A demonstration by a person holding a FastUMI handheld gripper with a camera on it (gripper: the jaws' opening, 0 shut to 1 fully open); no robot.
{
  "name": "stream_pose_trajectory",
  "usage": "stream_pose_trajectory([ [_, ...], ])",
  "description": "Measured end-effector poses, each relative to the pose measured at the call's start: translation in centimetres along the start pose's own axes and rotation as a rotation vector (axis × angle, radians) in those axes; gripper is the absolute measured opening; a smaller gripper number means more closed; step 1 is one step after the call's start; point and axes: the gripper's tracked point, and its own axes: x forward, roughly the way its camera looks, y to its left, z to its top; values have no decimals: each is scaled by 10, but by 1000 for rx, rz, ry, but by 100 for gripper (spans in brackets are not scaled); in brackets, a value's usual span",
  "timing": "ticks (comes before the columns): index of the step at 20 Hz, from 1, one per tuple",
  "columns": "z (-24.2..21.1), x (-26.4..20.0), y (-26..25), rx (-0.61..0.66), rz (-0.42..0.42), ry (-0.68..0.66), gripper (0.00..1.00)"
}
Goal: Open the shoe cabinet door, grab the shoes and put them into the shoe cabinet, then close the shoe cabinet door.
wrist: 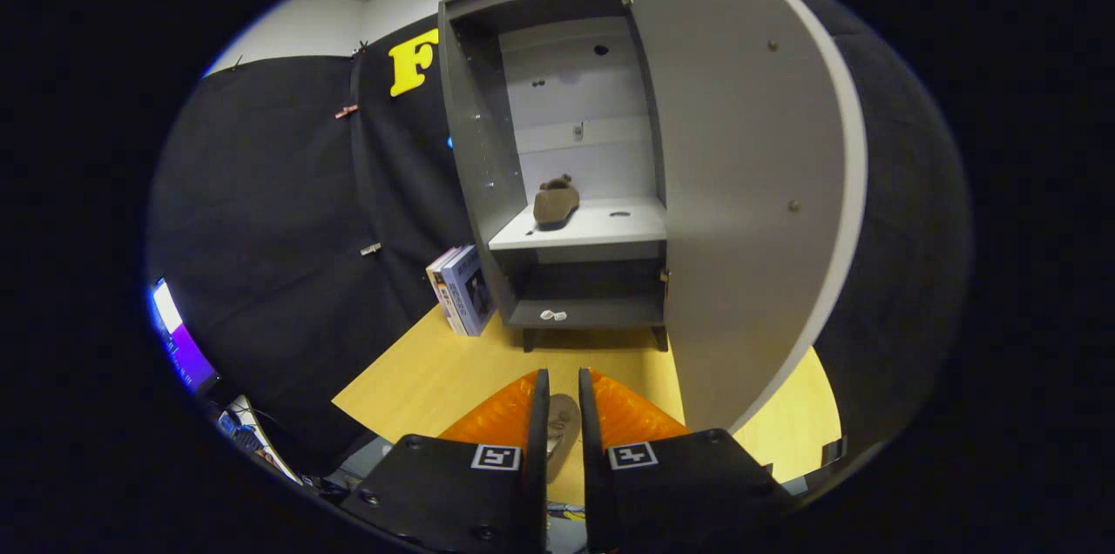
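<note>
The gripper [557, 401] is clenched on a brown suede shoe [562, 432] above the light wooden floor [435, 380]. Beyond the fingers, the grey shoe cabinet [470, 153] stands with its door [740, 188] open, a second brown shoe [556, 202] on its middle shelf [610, 232].

A pair of boxes [462, 290] leans upright on the wooden floor [435, 375] against the dark cloth wall [261, 206]; a lit screen [179, 336] glows further off
</note>
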Motion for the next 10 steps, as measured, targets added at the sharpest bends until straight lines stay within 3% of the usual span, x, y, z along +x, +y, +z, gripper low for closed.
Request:
stream_pose_trajectory([
  [10,-113,113,47,48,-87,272,22],
])
